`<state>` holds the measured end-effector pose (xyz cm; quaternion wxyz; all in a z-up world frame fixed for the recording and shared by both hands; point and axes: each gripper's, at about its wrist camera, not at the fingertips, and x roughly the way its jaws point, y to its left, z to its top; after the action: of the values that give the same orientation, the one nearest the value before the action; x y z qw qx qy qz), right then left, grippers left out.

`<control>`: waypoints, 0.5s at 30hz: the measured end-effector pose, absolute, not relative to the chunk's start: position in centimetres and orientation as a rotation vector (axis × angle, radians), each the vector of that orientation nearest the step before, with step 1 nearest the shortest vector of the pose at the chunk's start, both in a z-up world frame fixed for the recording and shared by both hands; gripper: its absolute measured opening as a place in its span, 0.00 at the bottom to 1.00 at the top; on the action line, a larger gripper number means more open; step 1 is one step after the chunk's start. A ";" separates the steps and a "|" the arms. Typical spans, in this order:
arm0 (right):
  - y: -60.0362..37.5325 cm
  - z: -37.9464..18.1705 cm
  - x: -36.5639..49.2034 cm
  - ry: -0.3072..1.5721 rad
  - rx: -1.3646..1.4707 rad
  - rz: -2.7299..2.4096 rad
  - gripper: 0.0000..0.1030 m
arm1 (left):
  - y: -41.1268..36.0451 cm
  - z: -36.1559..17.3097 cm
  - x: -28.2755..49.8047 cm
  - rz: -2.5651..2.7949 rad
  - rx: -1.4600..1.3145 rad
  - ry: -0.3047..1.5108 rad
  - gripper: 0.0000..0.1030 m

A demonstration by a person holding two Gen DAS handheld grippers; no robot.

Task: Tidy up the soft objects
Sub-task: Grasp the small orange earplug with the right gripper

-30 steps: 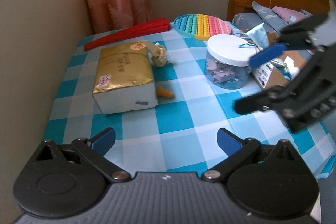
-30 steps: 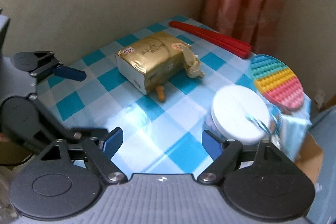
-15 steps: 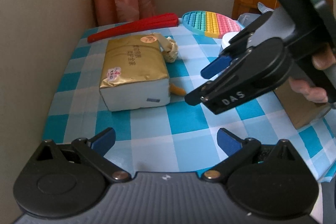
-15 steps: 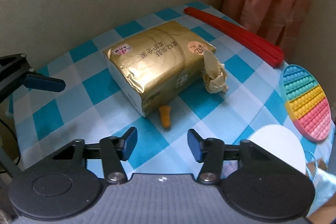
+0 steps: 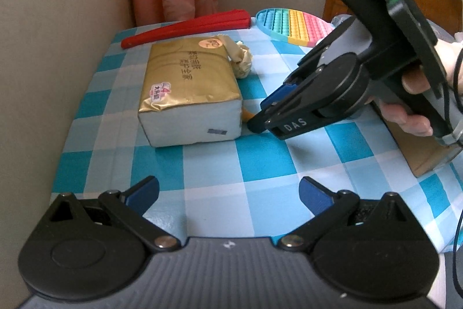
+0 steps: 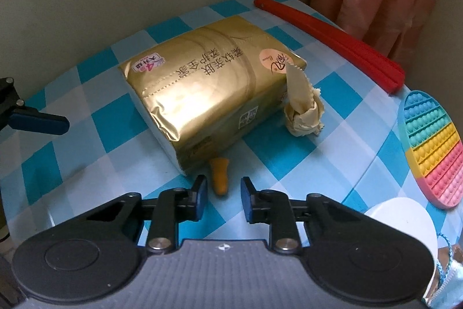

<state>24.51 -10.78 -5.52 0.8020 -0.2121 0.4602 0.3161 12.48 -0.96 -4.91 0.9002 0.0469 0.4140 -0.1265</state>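
Orange foam earplug (image 6: pixel 220 175) lies between your right tool (image 6: pixel 222 194), jaws just narrowing but not yet touching it, while your left tool (image 5: pixel 228 194) waits open over the surface (image 5: pixel 260 161).

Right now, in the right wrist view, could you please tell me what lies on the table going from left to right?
Left gripper's blue fingertip → gold tissue pack → crumpled tissue → red folded fan → rainbow pop mat.
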 end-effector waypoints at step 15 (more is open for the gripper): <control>-10.2 -6.1 24.9 0.996 -0.449 0.703 0.13 | -0.8 -5.3 12.7 -0.252 0.085 0.875 0.99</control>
<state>24.93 -10.25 -6.11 0.7963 -0.2089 0.4638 0.3273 12.73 -0.79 -5.26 0.8973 0.0411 0.4222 -0.1219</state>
